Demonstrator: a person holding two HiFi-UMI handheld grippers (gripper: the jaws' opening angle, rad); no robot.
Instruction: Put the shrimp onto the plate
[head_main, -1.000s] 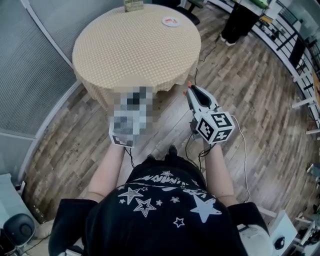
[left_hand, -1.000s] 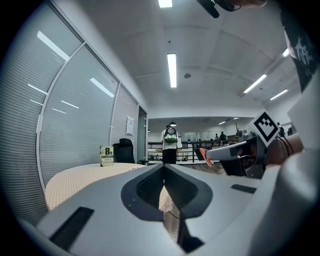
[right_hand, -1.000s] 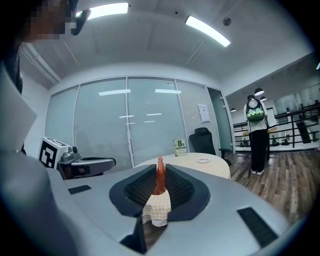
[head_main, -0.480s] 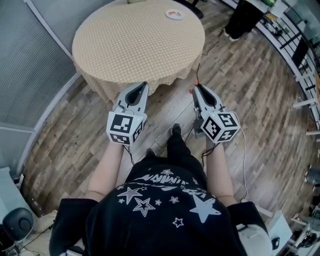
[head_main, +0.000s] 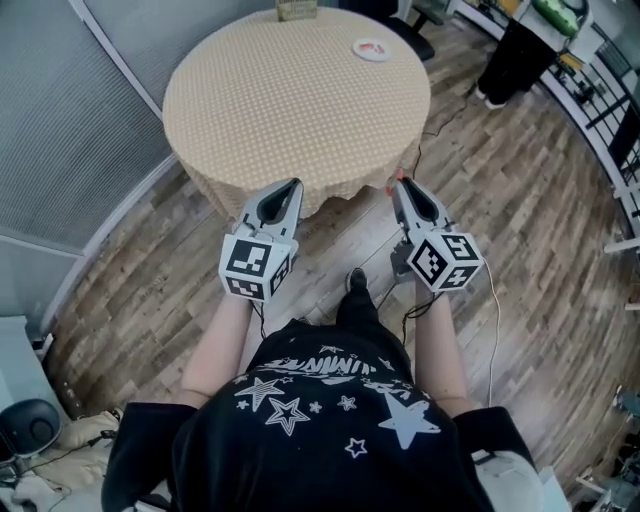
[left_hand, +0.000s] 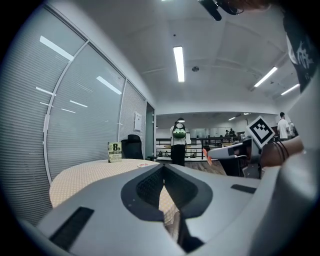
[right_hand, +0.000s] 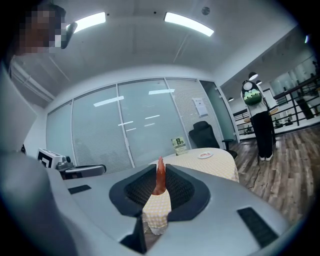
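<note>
A small white plate (head_main: 371, 48) with red food on it lies at the far right side of the round table (head_main: 290, 110), which wears a beige checked cloth. The plate (right_hand: 205, 155) is small in the right gripper view too. My right gripper (head_main: 400, 183) is shut on an orange-red shrimp (right_hand: 160, 179), whose tip sticks up between the jaws. It hovers over the floor just short of the table's near edge. My left gripper (head_main: 294, 185) hangs beside it at the cloth's hem, shut with nothing in it.
A green-and-white sign (head_main: 296, 10) stands at the table's far edge. A person in black with a green backpack (right_hand: 260, 120) stands on the wooden floor beyond the table. A black office chair (right_hand: 207, 132) is behind the table. Glass walls with blinds run along the left.
The table has come nearer in the head view and shifted slightly right. Both grippers now reach the cloth's near edge. The right gripper still holds the shrimp.
</note>
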